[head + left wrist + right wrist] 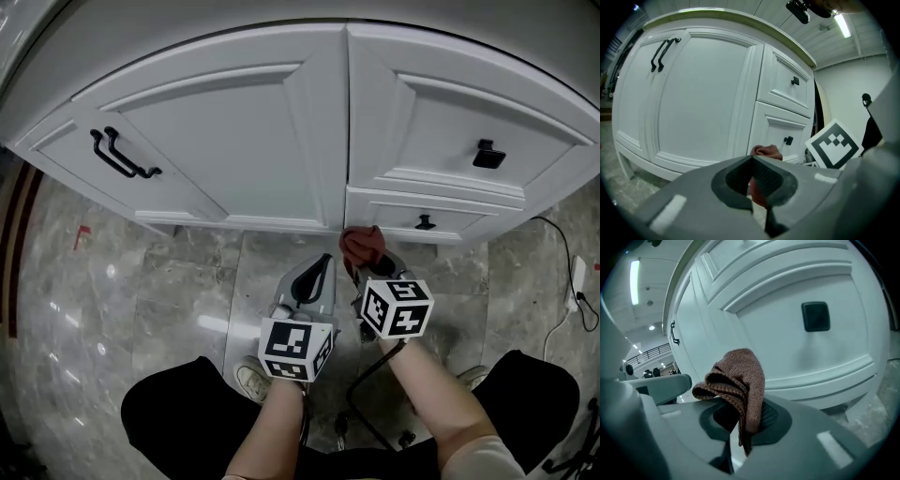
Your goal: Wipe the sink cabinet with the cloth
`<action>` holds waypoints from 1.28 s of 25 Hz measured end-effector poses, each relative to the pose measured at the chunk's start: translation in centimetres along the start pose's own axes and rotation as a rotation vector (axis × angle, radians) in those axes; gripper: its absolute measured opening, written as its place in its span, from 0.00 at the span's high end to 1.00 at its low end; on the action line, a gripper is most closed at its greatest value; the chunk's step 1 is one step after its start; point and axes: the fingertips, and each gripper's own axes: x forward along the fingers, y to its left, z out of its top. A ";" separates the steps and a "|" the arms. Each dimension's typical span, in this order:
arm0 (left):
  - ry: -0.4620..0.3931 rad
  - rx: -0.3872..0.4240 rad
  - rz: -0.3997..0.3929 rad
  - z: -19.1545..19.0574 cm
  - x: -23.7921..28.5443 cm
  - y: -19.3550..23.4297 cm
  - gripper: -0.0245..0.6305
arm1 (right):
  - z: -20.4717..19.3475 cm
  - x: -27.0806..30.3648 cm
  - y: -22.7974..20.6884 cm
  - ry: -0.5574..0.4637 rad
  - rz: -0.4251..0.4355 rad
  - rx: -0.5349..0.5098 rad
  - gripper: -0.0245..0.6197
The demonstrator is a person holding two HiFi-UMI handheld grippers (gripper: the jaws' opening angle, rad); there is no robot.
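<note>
We hold the cloth (364,246) in our right gripper (367,270). Its jaws are closed on a lower fold, and the rest stands up above the tips in a loose, bunched wad. It sits low in front of the cabinet (234,141), close to the left end of the bottom drawer (478,217). We cannot tell whether it touches the painted face.

Our left gripper (314,277) hangs just beside the right one. Its jaws meet at the tips with nothing between them.

We judge the cloth to be light, soft and limp. It looks like a knitted brown fabric that will fold and flatten under pressure, not push back. Because the wad is free, it may flop or drag sideways as we rub. The grip is best kept low and deep, on several layers at once, so that a good pad stays proud of the tips. The cabinet is stiff and smooth, so the cloth should slide easily. We must keep the hard jaws off the paint.
</note>
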 end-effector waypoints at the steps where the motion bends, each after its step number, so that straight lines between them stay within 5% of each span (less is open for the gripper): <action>1: 0.007 -0.001 0.001 -0.3 -0.2 0.3 0.96 | -0.1 0.5 0.2 -0.002 0.004 0.004 0.85; 13: 0.004 -0.030 0.003 -1.0 -0.2 1.2 0.96 | 0.4 1.4 -1.6 0.003 -0.044 0.007 0.85; 32: 0.018 0.002 -0.120 -0.6 4.1 -6.5 0.96 | 2.6 -6.2 -12.5 -0.053 -0.230 0.172 0.84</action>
